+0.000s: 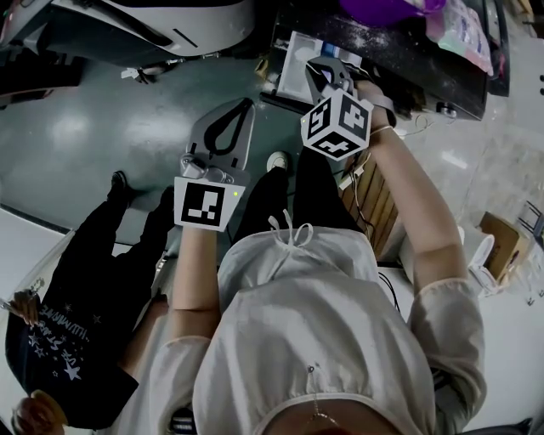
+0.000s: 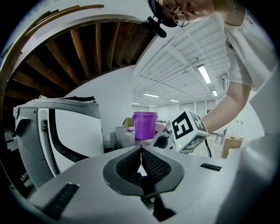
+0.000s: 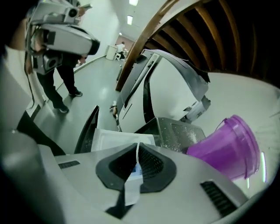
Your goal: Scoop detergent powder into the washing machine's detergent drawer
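Two grippers are held out by a person seen from above. On the left, the left gripper (image 1: pixel 246 106) hangs over the grey-green floor (image 1: pixel 93 127), its fingers closed together on nothing. To the right and farther off, the right gripper (image 1: pixel 318 70) is over a white tray (image 1: pixel 297 47) at the near left corner of a dark tabletop (image 1: pixel 425 51). Its fingers meet at the tips, with an unidentifiable pale sliver in the slit. Farther right, a purple tub (image 1: pixel 382 8) stands on the tabletop amid scattered white powder (image 3: pixel 186 131).

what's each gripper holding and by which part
The right gripper is shut on a thin white strip, pinched along its length; which part is unclear. The left gripper is shut on nothing.
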